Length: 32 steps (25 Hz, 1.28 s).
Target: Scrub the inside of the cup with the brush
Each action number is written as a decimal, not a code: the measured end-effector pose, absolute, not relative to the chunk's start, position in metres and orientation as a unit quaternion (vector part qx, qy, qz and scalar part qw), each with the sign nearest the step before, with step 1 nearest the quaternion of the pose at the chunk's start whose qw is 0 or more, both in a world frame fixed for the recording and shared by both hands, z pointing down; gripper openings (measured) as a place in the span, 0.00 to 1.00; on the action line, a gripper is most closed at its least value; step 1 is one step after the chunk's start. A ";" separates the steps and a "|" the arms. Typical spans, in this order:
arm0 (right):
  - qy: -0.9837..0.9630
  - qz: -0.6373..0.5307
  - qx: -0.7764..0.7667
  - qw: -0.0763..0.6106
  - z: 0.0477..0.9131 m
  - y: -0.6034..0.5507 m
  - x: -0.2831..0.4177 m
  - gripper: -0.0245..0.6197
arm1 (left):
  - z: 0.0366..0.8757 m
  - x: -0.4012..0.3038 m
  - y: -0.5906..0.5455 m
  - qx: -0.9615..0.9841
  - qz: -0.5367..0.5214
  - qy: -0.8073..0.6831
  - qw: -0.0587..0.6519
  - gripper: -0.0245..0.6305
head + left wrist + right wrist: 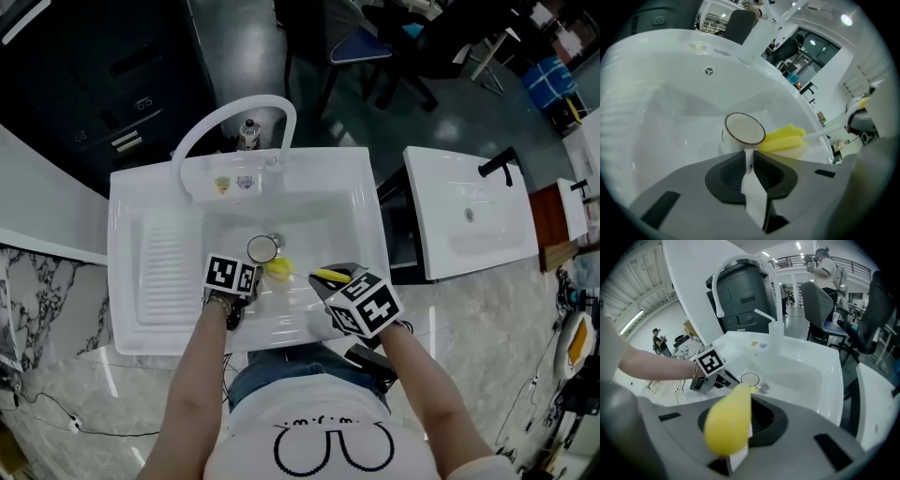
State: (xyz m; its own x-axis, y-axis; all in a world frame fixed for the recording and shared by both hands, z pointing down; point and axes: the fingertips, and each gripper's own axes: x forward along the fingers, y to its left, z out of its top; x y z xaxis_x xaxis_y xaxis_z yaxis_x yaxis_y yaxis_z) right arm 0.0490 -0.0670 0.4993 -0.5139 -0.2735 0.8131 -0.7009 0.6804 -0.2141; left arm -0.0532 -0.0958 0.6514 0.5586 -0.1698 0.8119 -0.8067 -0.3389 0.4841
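The left gripper (749, 159) has its jaws pinched on the thin white handle of the cup (744, 128). The cup hangs just ahead of the pads, over the basin of the sink (141, 281), with its brown-rimmed mouth tipped up and back toward the gripper. The right gripper (749, 414) is clamped on the fat yellow grip of the brush (727, 423), which reaches out from its jaws toward the left gripper. The yellow sponge head (783, 138) lies just beside the cup's rim on the right-gripper side, outside the mouth, so scrubbing has not begun. The drain (763, 388) sits just beyond the cup as the right gripper sees it.

The weak point looks like the hold on the handle. It is a narrow grip at one edge of the cup, so a sideways push from the brush could swing the cup round the pads or work it loose, and it would drop onto the hard basin. The sponge head also seems close in width to the mouth. If it comes in off-line it would likely catch the rim and shove the cup instead of entering. The rounded yellow grip might roll in the right jaws under a hard scrub, and the head would wander
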 end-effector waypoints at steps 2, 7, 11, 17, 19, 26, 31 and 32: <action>-0.824 0.269 0.297 0.401 0.509 -0.070 0.044 0.10 | 0.651 -0.053 -0.096 0.744 0.330 -0.328 0.479 0.14; -0.816 0.283 0.297 0.407 0.538 -0.076 0.031 0.10 | 0.652 -0.052 -0.095 0.744 0.334 -0.325 0.479 0.14; -0.809 0.299 0.303 0.406 0.557 -0.079 0.028 0.10 | 0.653 -0.051 -0.094 0.745 0.338 -0.321 0.476 0.14; -0.818 0.283 0.307 0.396 0.542 -0.083 0.039 0.10 | 0.655 -0.053 -0.093 0.749 0.346 -0.312 0.470 0.13; -0.827 0.261 0.303 0.395 0.529 -0.084 0.045 0.10 | 0.657 -0.054 -0.091 0.754 0.359 -0.304 0.458 0.13; -0.875 0.117 0.225 0.412 0.494 -0.076 0.051 0.10 | 0.661 -0.059 -0.082 0.768 0.430 -0.273 0.388 0.13; -0.881 0.116 0.200 0.413 0.503 -0.079 0.045 0.10 | 0.663 -0.066 -0.081 0.772 0.461 -0.261 0.350 0.13; -0.881 0.112 0.195 0.416 0.508 -0.079 0.043 0.10 | 0.663 -0.066 -0.081 0.774 0.465 -0.260 0.343 0.13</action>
State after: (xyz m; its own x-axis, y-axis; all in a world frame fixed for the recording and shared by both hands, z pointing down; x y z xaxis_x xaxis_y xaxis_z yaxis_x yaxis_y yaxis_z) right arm 0.0427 -0.0789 0.5076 -0.5779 -0.2509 0.7766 -0.4377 0.8984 -0.0355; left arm -0.0658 -0.0812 0.6634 0.4320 -0.0841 0.8979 -0.7214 -0.6297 0.2881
